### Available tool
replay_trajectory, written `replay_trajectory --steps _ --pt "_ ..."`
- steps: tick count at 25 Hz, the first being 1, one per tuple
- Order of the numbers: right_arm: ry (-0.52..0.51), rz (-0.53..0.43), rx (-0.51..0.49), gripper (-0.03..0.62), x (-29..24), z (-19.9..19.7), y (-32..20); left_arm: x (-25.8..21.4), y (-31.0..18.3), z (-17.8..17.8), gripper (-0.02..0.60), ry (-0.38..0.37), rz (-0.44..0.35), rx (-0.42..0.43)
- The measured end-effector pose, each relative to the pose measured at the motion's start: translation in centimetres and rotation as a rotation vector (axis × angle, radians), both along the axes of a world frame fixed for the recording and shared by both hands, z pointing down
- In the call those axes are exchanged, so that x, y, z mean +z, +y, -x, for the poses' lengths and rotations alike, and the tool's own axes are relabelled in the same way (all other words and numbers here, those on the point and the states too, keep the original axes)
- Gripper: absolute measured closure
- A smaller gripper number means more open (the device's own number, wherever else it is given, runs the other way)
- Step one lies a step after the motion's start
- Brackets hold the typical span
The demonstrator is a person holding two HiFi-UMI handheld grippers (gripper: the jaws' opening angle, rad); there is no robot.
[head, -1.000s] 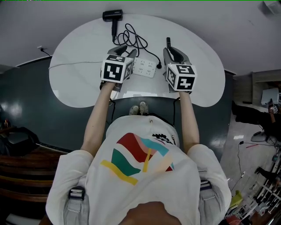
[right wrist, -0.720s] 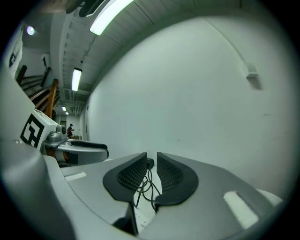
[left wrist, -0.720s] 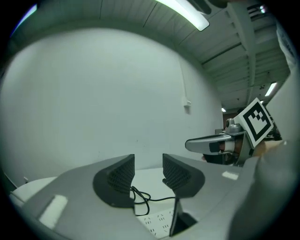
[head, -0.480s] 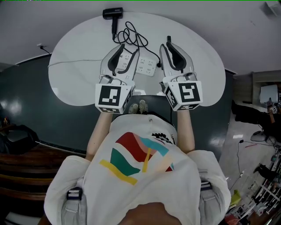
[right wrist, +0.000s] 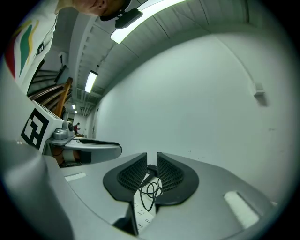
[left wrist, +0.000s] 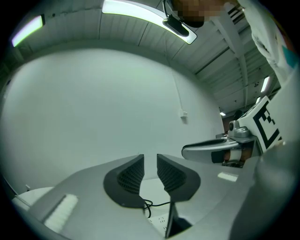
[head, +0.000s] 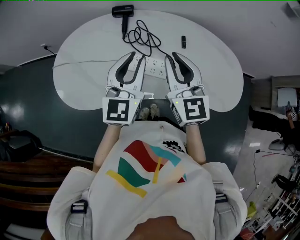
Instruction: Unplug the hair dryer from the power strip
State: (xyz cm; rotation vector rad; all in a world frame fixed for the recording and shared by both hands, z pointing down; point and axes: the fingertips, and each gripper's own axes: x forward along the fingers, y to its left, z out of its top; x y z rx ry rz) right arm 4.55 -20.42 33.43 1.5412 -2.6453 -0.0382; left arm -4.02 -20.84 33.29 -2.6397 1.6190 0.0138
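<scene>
hair dryer [head: 123,10] lay at table [head: 79,84] far edge, barrel crosswise, handle toward person [head: 150,183]. left gripper [head: 135,57] jaws just closed partway, empty; right gripper [head: 170,58] ajar, empty.

The right gripper [right wrist: 151,161] points level at a bare white wall [right wrist: 197,93], its jaws a narrow slit apart with nothing between the pads. Beyond the slit lie the white power strip [right wrist: 141,212], a looped black cord [right wrist: 150,190] and, farthest off, the dark hair dryer [right wrist: 152,168]. The left gripper [right wrist: 117,149] hangs level at the left, beneath ceiling strip lights [right wrist: 129,18].
</scene>
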Motion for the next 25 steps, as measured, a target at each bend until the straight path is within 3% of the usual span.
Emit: replay_trajectory --steps 2,3,11,25 --pt "-0.017 0.000 0.005 0.530 0.0 0.3 0.2 0.4 0.1 0.3 0.571 -0.021 0.016 -0.022" --pt "-0.010 0.003 0.010 0.538 0.1 0.3 0.3 0.6 0.1 0.4 0.581 -0.031 0.018 -0.032" --pt "-0.035 0.012 0.033 0.585 0.2 0.3 0.5 0.6 0.2 0.8 0.581 -0.019 0.023 -0.044" --pt "-0.057 0.019 0.033 0.583 0.3 0.1 0.7 -0.1 0.7 1.5 0.581 -0.009 0.011 -0.056"
